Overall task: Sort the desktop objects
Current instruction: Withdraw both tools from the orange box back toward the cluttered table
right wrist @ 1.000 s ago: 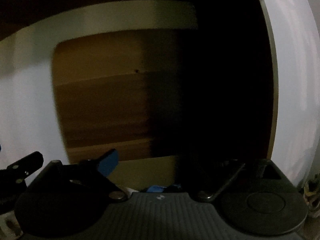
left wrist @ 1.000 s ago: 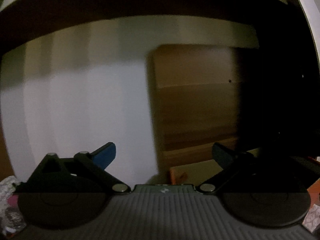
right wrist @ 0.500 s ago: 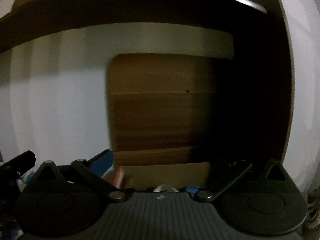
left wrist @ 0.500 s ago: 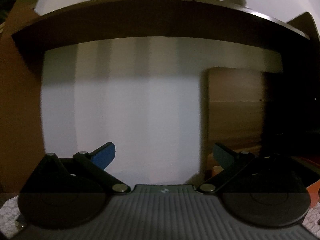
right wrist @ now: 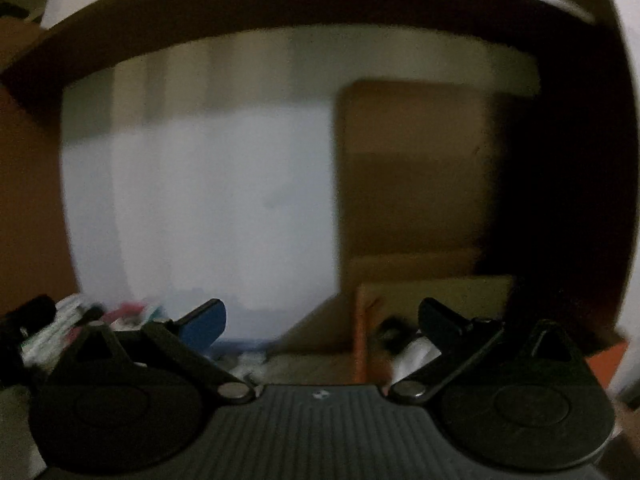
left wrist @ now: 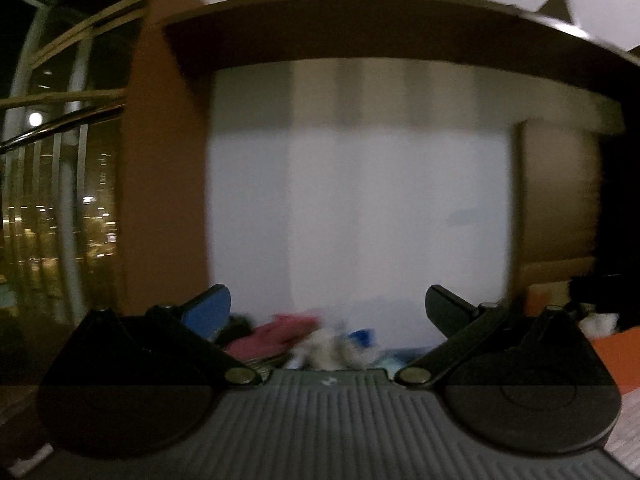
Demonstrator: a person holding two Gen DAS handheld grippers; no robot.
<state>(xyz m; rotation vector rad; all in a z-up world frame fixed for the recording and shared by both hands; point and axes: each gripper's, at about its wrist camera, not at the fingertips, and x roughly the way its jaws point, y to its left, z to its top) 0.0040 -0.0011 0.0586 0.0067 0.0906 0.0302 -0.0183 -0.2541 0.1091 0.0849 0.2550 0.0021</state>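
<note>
Both views are dim and blurred. My left gripper (left wrist: 326, 306) stands open with nothing between its fingers. Just below and beyond it lies a heap of small items: a pink-red piece (left wrist: 276, 334), something whitish (left wrist: 326, 346) and a blue bit (left wrist: 362, 336). My right gripper (right wrist: 322, 318) is open wide and holds nothing. To its left I see the same clutter of pink and white items (right wrist: 120, 314). Behind its right finger stands an orange-edged cardboard box (right wrist: 432, 292) with a dark and a white object (right wrist: 412, 350) inside.
A white wall panel (left wrist: 360, 220) fills the back under a dark wooden shelf (left wrist: 380, 28). A brown wooden side panel (right wrist: 412, 172) stands at the right. A night window with a railing (left wrist: 52, 180) is far left. An orange box edge (left wrist: 616, 354) shows at right.
Both grippers have swung and slid left: the wooden panel has drifted right in each view. The window and the heap of small items have come into the left view, the box into the right.
</note>
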